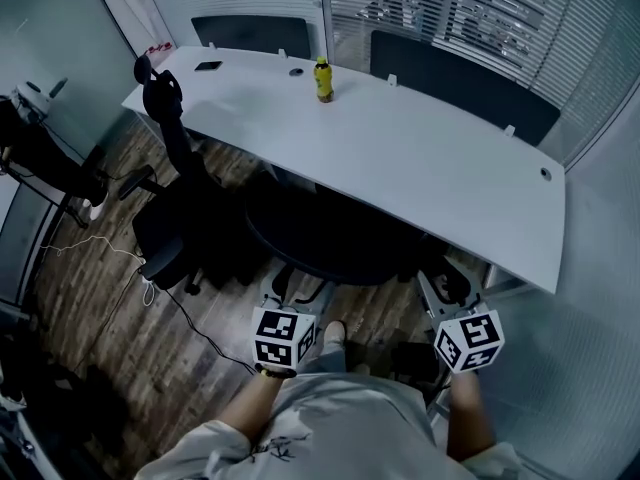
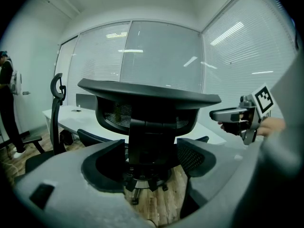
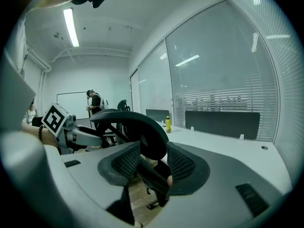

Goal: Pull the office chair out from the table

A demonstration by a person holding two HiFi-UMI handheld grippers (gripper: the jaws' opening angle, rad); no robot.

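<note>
The office chair (image 1: 330, 233) stands at the near edge of the table (image 1: 430, 168). From above, its backrest and the tabletop hide its seat and base. A flat dark item (image 1: 208, 65) at the table's far left corner is too small to identify. Left of the table, the head view's edge cuts off a person (image 1: 40, 153).

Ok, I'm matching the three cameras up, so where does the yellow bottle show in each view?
Head view: the yellow bottle stands top centre, near the white table's far edge.
Left gripper view: not in it; the office chair's backrest fills the middle.
Right gripper view: small, near the centre, on the table beyond the backrest.
Shared landmark: the white table, in all three.
</note>
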